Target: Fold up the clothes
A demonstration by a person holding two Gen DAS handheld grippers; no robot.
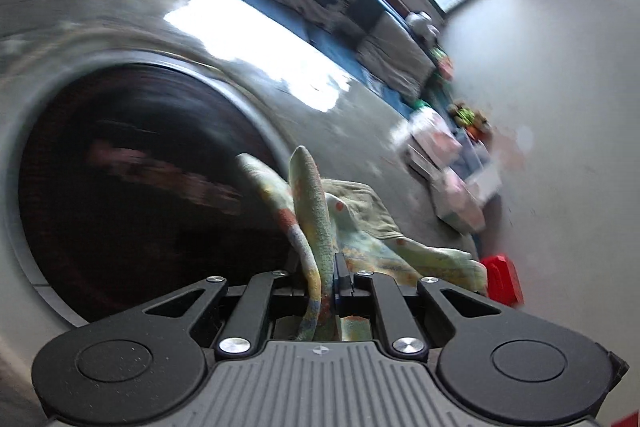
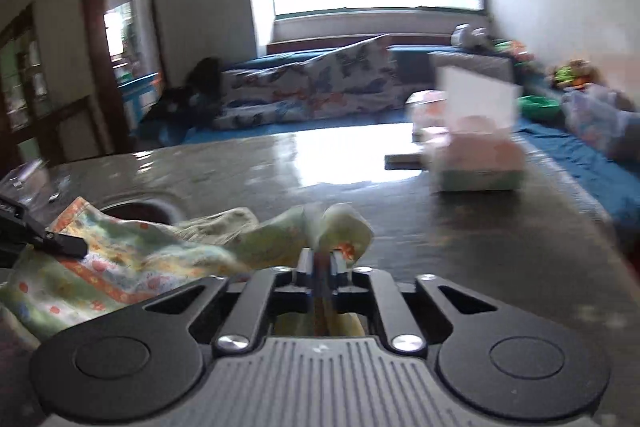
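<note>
Pale-green printed cloth (image 1: 320, 223) is pinched in both tools at once: the left gripper (image 1: 326, 277) has its jaws nearly closed on a bunched edge that stands up between them, and the right gripper (image 2: 321, 261) has its jaws shut tight on another bunched corner. The rest of the garment (image 2: 120, 259) sags onto the grey desk (image 2: 248, 163), just beside a dark round opening (image 1: 132, 195) set into it. One risk, as it looks: the slack middle could drop into that opening or snag on its rim if the two grips are pulled apart unevenly; a thin bunched hold could also slip. Counted: one garment, two grippers, one opening, one pale box (image 2: 476, 163) farther along the desk.
</note>
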